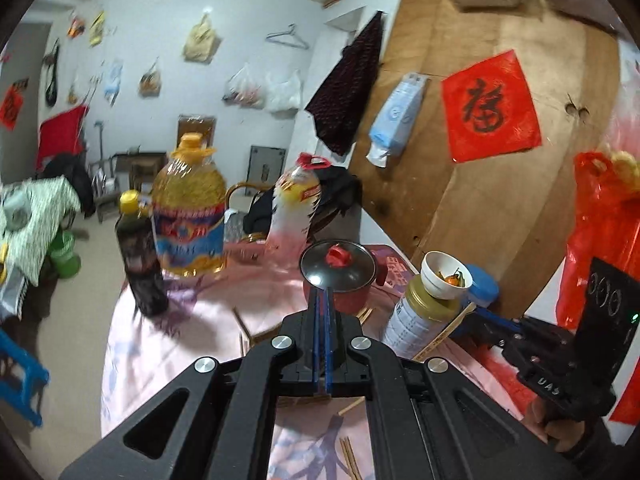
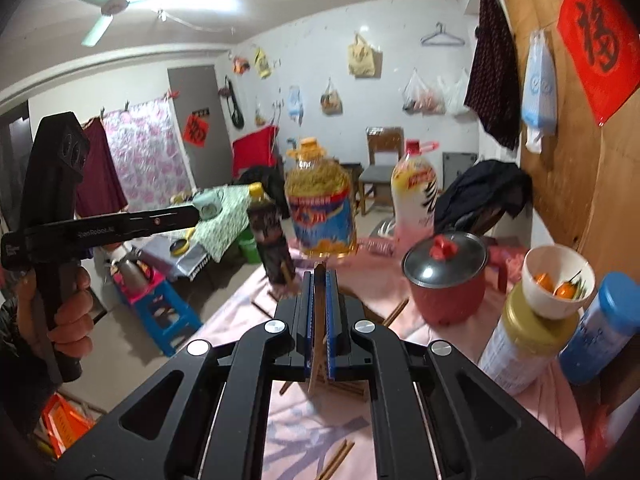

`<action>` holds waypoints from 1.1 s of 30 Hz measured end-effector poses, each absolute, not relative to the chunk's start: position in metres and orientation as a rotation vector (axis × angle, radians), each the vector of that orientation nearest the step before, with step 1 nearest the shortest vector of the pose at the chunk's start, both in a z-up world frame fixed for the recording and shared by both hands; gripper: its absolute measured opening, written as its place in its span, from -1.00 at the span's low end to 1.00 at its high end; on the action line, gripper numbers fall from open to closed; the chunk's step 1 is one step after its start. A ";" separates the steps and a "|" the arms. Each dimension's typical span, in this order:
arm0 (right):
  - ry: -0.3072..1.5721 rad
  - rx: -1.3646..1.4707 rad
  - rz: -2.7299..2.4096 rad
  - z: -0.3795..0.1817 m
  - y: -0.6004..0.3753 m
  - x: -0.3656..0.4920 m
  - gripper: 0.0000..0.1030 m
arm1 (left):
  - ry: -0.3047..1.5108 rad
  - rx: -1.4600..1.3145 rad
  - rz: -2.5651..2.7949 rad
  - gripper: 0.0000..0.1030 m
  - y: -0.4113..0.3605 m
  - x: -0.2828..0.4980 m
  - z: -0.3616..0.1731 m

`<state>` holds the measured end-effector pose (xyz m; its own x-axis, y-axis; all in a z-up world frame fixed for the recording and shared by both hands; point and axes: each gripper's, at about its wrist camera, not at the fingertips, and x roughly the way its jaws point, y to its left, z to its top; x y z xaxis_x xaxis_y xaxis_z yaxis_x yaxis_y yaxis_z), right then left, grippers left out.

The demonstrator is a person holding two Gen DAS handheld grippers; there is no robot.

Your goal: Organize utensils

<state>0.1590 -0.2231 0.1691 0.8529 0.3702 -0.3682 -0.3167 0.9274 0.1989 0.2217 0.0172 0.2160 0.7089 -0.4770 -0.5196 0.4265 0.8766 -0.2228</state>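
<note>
Your left gripper has its two fingers pressed together, and nothing sits between them. It is lifted above the pink table. Past its tips, at 12 o'clock, stands the red pot with a dark lid and a red knob.

Your right gripper is squeezed tight on a thin wooden chopstick. The stick runs along the gap between the blue pads and pokes out at both ends.

More chopsticks lie loose on the pink cloth under your right gripper, at 6 o'clock. Another one lies at 2 o'clock, just beside the red pot. A few more lie near the dark bottle at 11 o'clock.

The big yellow oil bottle stands at 12 o'clock, far back on the table. A white bowl with small orange things in it sits on top of a tall can with a gold lid at 3 o'clock. A blue-lidded jar stands just beside that can.

In the right wrist view, your left hand holds its gripper up high at 9 o'clock.
</note>
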 end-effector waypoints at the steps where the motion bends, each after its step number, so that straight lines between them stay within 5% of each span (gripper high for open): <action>1: 0.410 0.137 0.358 0.169 -0.224 0.159 -0.88 | 0.611 -0.083 -0.507 -0.96 0.013 0.223 0.214; 16: 0.397 0.123 0.319 0.177 -0.227 0.190 -0.88 | 0.869 -0.147 -0.383 -0.93 0.055 0.234 0.076; 21: 0.405 0.129 0.324 0.178 -0.223 0.196 -0.88 | 1.002 -0.110 -0.308 -0.57 0.053 0.252 -0.016; 28: 0.429 0.132 0.293 0.174 -0.224 0.199 -0.88 | 1.104 -0.121 -0.276 -0.52 0.044 0.277 -0.102; 33: 0.430 0.127 0.277 0.177 -0.223 0.198 -0.88 | 1.073 -0.075 -0.285 -0.54 0.041 0.280 -0.113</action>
